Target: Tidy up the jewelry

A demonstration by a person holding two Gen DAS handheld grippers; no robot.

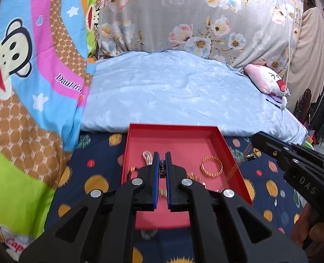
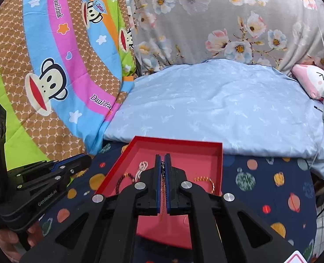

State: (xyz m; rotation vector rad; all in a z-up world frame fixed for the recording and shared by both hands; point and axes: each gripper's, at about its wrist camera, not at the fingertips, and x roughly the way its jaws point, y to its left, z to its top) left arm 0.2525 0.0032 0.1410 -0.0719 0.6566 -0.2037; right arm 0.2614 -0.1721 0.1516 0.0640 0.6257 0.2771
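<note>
Two chains pinched over tray

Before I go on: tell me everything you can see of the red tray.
The red tray is a shallow, open rectangular box, apparently cardboard, with low red walls and a pinkish floor. It lies flat on the navy planet-print sheet, just before the pale blue pillow. Inside lie a gold coil bracelet, a twisted cord and other small pieces. Both grippers hover over it.

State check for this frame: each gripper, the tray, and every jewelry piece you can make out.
Left gripper: shut on a small clasp.
Right gripper: shut on a chain, which hangs down.
Red tray: open, no lid.
Gold bangle: flat in tray.
Twisted cord: loose in tray.
Beaded bracelet: flat in tray.
</note>
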